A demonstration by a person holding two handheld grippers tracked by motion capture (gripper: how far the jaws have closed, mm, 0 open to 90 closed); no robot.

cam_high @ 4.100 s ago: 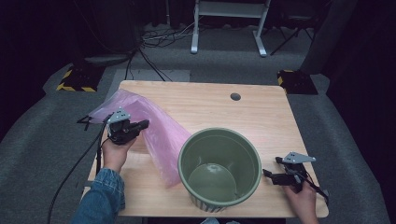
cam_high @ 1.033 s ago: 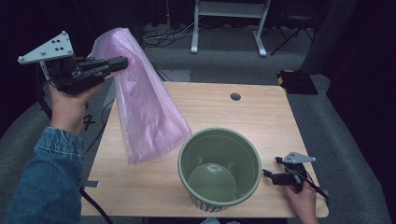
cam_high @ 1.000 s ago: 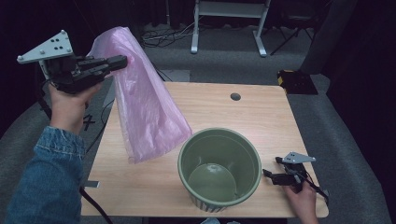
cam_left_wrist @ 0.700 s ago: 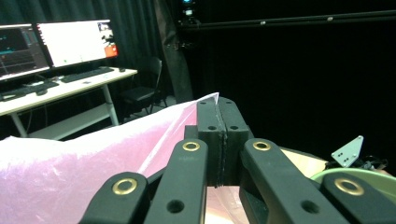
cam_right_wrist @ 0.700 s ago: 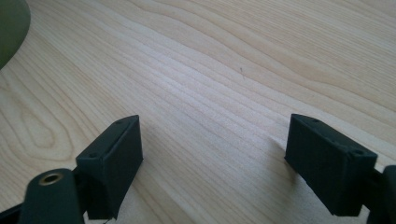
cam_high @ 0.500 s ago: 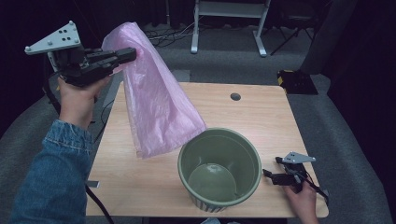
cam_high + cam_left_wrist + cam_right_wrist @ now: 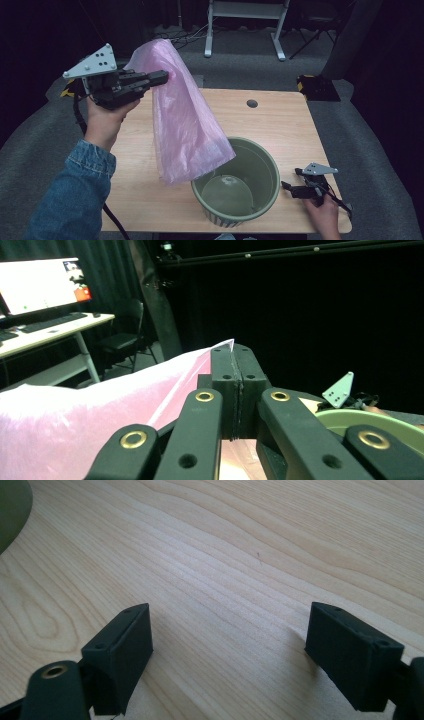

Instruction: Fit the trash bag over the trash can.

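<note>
A pink plastic bag (image 7: 185, 125) hangs from my left gripper (image 7: 162, 76), held high over the table's left side. The jaws are shut on the bag's top edge, and a thin corner of the bag (image 7: 220, 347) sticks out between them. The bag's lower end droops over the left rim of a green bucket (image 7: 260, 200) that stands upright near the table's front edge. My right gripper (image 7: 285, 186) rests on the wooden table (image 7: 280, 125) just right of the bucket. Its jaws (image 7: 227, 650) stand wide apart with only bare wood between them.
The bucket's rim (image 7: 370, 420) and the right gripper's grey plate (image 7: 339, 390) show at the right of the left gripper view. A round hole (image 7: 252, 103) sits in the tabletop at the back. Beyond the table are a white stand (image 7: 245, 20) and a dark floor.
My left gripper has carried the bag to the right and slightly lower, so its bottom now hangs over the bucket's rim. The right gripper has stayed still.
</note>
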